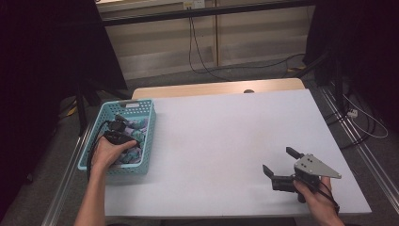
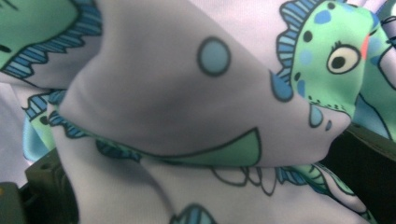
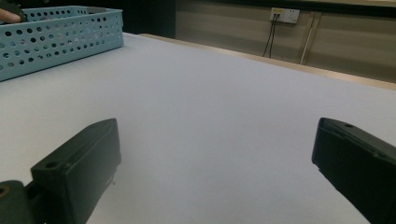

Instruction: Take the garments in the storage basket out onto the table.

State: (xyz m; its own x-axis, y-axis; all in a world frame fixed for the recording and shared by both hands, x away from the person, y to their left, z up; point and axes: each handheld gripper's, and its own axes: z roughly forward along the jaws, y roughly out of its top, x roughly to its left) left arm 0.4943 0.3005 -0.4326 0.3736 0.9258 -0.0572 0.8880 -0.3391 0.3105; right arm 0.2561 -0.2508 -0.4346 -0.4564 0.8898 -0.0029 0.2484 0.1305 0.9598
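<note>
Printed cloth [image 2: 187, 107]: lies in the turquoise basket [image 1: 147, 136], table's 9 o'clock, bunched between the jaws.
Left gripper [image 1: 117, 134]: nearer, released, jaws wide.
Right gripper [image 1: 281, 165]: released, at 4 o'clock.

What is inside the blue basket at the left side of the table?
The teal perforated basket holds a crumpled pale cloth with green and blue cartoon creatures. The left gripper reaches into it. The cloth, the gripper and the hand cover whatever lies beneath, so other contents cannot be told.

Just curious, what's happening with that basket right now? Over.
Left tool open, down in basket, cloth between its jaws. Right tool open, idle over table. Nothing blocking.
</note>
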